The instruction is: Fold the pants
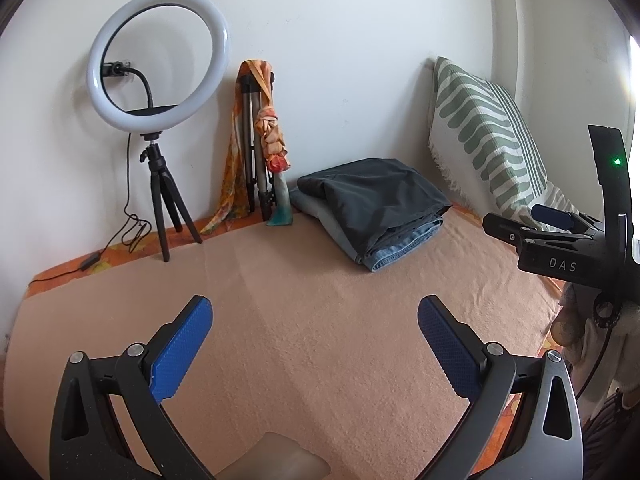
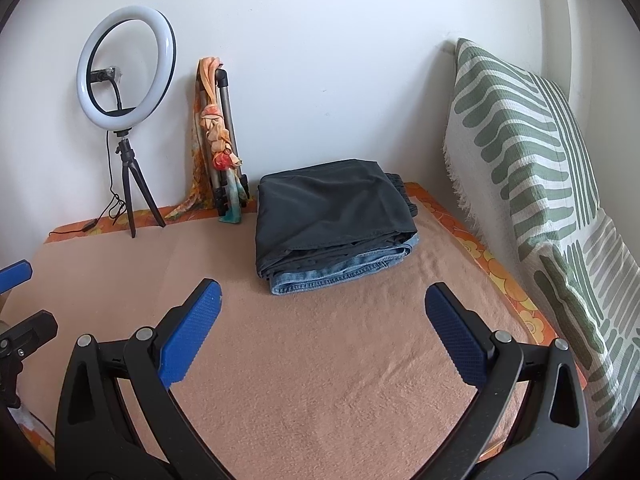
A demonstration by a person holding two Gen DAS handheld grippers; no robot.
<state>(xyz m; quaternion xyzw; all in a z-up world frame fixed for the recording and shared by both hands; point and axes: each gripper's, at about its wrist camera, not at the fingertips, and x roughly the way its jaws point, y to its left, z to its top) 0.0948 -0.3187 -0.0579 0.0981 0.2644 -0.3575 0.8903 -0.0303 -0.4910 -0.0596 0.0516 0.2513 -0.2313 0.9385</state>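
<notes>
Dark grey pants [image 1: 372,196] [image 2: 332,208] lie folded on top of folded blue jeans [image 1: 400,248] [image 2: 340,274] at the back of the peach blanket [image 1: 300,340] [image 2: 320,360]. My left gripper [image 1: 314,316] is open and empty, held above the blanket well short of the stack. My right gripper [image 2: 322,300] is open and empty, just in front of the stack's near edge. The right gripper's body also shows at the right edge of the left wrist view [image 1: 560,248].
A ring light on a small tripod [image 1: 158,80] [image 2: 126,72] stands at the back left with its cable on the bed. A folded tripod draped with an orange scarf [image 1: 260,140] [image 2: 218,140] leans on the wall. A green-striped pillow [image 1: 484,132] [image 2: 528,168] stands at the right.
</notes>
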